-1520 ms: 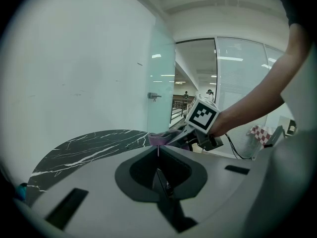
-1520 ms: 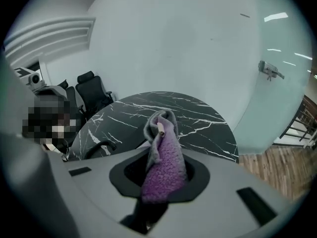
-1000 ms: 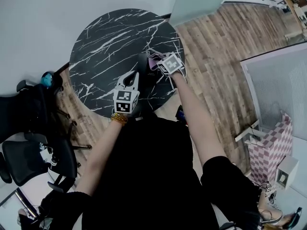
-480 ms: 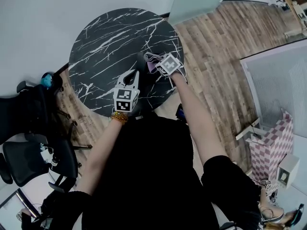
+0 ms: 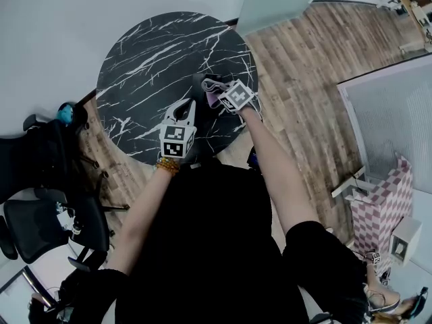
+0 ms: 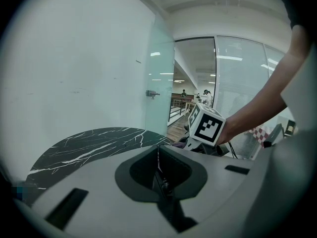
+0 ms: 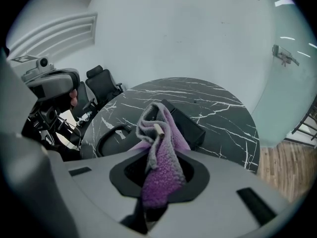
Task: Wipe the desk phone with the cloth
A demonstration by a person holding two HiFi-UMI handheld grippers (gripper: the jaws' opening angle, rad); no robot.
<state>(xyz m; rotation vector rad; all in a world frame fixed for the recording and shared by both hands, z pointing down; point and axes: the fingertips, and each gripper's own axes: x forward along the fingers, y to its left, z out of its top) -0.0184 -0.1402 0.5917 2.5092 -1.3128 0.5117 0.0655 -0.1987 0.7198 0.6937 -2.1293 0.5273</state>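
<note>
While the cloth [image 7: 166, 172] is clamped in the right gripper [image 7: 156, 133], left gripper [image 6: 158, 158] closed empty, the phone [image 7: 187, 125] at 12 o'clock is judged not fully wiped.

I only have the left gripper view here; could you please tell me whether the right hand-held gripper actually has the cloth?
Observer: Yes, the right hand-held gripper is shut on the cloth, which is purple and grey.
Operator: Thank you. Where is the desk phone?
Observer: The desk phone, a dark box, lies on the marble table just beyond the cloth.
Operator: Anything beside it?
Observer: Its dark cord loops to the left in the right gripper view.
</note>
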